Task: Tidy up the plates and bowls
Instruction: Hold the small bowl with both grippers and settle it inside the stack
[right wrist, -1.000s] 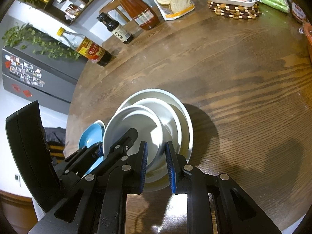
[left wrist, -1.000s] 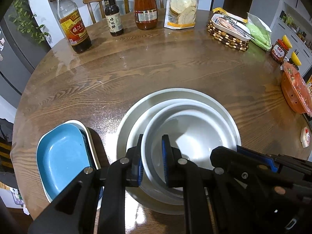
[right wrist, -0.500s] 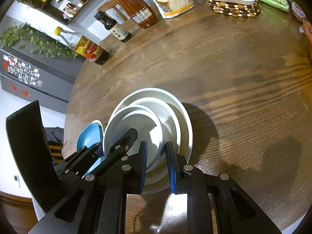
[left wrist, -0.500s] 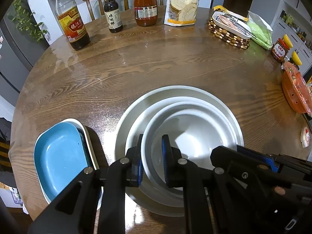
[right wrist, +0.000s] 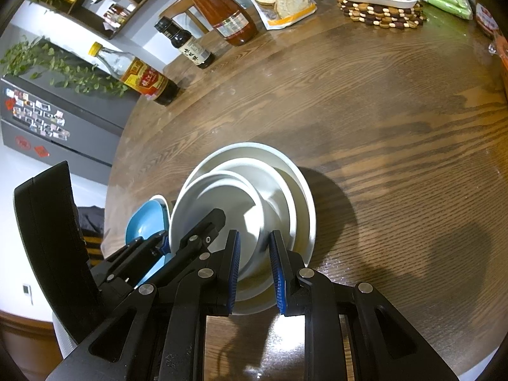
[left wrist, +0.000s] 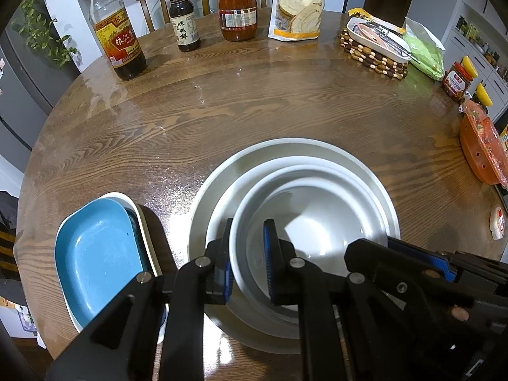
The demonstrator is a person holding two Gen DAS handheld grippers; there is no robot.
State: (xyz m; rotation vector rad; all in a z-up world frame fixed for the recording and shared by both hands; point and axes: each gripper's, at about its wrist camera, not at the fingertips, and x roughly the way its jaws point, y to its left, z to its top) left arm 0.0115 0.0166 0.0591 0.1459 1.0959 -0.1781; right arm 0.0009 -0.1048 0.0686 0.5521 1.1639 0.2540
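A white bowl (left wrist: 311, 222) sits tilted in a stack of white dishes on a large white plate (left wrist: 216, 190) on the round wooden table. My left gripper (left wrist: 247, 244) is shut on the bowl's near rim, one finger inside and one outside. My right gripper (right wrist: 254, 254) also straddles the same bowl's rim (right wrist: 219, 200), fingers narrowly apart; I cannot tell if they pinch it. A blue dish (left wrist: 95, 254) nested in a white one lies left of the stack; it also shows in the right wrist view (right wrist: 146, 222).
At the table's far edge stand a vinegar bottle (left wrist: 114, 35), a soy bottle (left wrist: 184, 22), a red sauce bottle (left wrist: 238, 6), a flour bag (left wrist: 298, 3) and a tray on a beaded trivet (left wrist: 374, 50). An orange container (left wrist: 482, 152) sits at the right edge.
The white bowl, held by both grippers, has shifted slightly forward and right within the stack. The grippers' hold looks unchanged.
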